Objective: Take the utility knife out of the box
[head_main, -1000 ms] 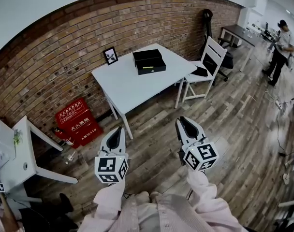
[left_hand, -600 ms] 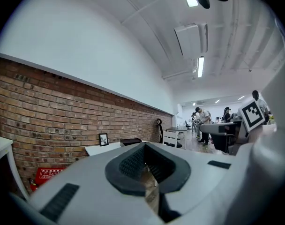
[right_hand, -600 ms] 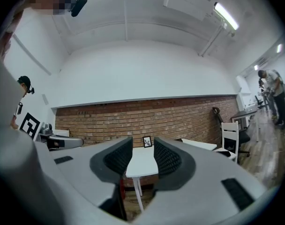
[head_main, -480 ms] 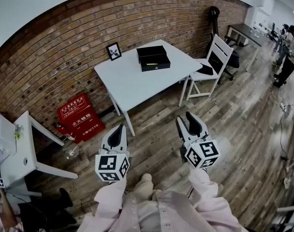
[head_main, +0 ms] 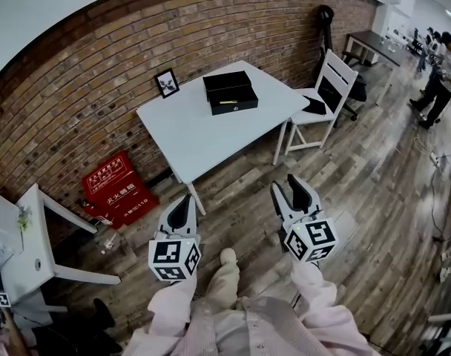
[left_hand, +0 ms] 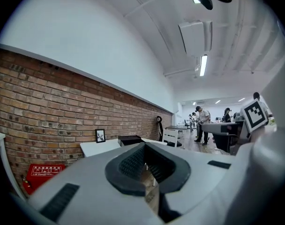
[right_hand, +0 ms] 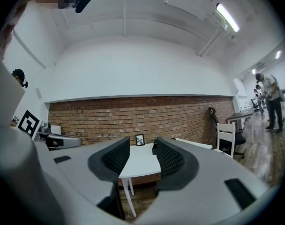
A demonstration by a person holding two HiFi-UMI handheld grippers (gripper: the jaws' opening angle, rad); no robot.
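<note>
An open black box point(head_main: 230, 93) stands at the far side of the white table point(head_main: 203, 136), with a thin yellowish thing, perhaps the utility knife point(head_main: 225, 102), inside it. Both grippers hang level over the wooden floor, well short of the table. My left gripper point(head_main: 183, 203) is shut and empty. The jaws of my right gripper point(head_main: 289, 188) are opening, and nothing is between them. In the left gripper view the box point(left_hand: 130, 138) shows small beyond the left gripper point(left_hand: 145, 161). In the right gripper view the right gripper point(right_hand: 138, 156) frames the table point(right_hand: 140, 165).
A small picture frame point(head_main: 166, 84) leans on the brick wall behind the table. To the table's right stands a white chair point(head_main: 326, 87). A red fire-equipment box point(head_main: 118, 188) lies on the floor at left, near another white desk point(head_main: 33, 236). A person point(head_main: 440, 65) stands far right.
The right gripper's jaws have spread from nearly shut to wide. Both grippers have moved forward towards the table, and the holder's leg has stepped forward between them.
</note>
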